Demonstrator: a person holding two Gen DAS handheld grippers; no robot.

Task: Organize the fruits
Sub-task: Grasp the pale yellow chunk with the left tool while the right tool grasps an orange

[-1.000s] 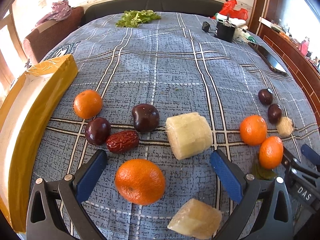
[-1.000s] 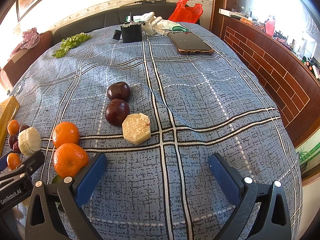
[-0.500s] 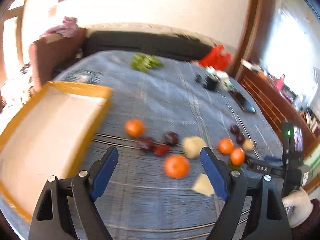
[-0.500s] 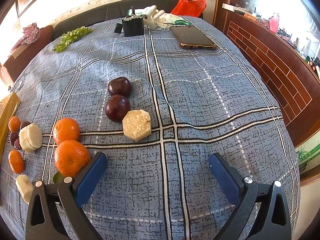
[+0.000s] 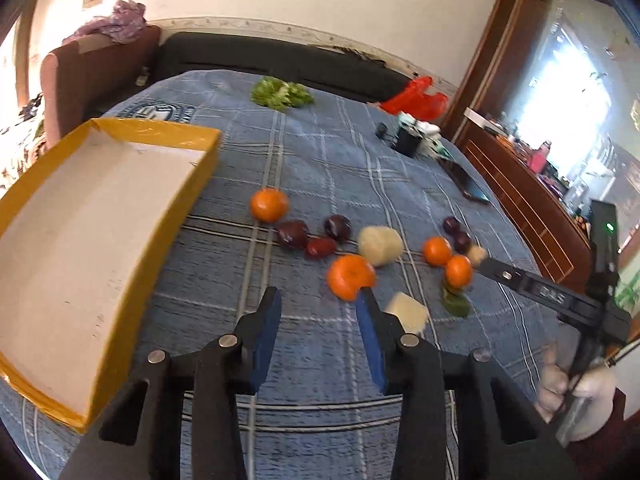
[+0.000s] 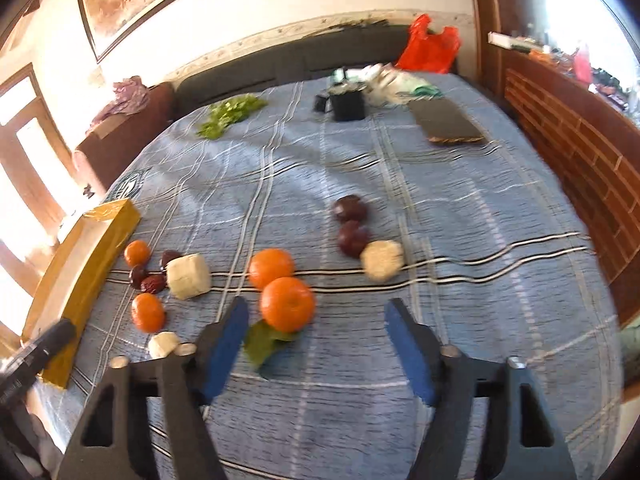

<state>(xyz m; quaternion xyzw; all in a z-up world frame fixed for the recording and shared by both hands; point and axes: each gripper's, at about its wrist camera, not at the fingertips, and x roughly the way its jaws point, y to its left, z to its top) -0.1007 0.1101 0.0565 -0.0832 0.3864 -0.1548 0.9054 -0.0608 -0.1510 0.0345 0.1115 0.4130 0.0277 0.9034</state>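
Note:
Fruit lies scattered on the blue checked cloth: oranges (image 5: pixel 351 277) (image 5: pixel 269 205) (image 6: pixel 287 304), dark plums (image 5: pixel 293 234) (image 6: pixel 353 238), a red date (image 5: pixel 320 248) and pale peeled chunks (image 5: pixel 380 246) (image 6: pixel 382 260). A yellow box (image 5: pixel 160 132) with a white floor stands at the left, with no fruit in it. My left gripper (image 5: pixel 319 300) hovers short of the near orange, its jaws closing on nothing. My right gripper (image 6: pixel 317 312) hangs above the table just short of the leafy orange, its jaws also closing, and no pad touches the fruit.
At the far end of the table lie a phone (image 6: pixel 448 124), a black box (image 6: pixel 348 104), green leaves (image 6: pixel 230 114) and a red bag (image 6: pixel 430 46). A wooden cabinet (image 6: pixel 580 152) runs along the right. A hand (image 5: pixel 576 384) holds the right gripper.
Both grippers have pulled back and risen from the cloth, so the fruit looks smaller and farther. Both pairs of jaws have narrowed. The box's inside has come into the left wrist view.

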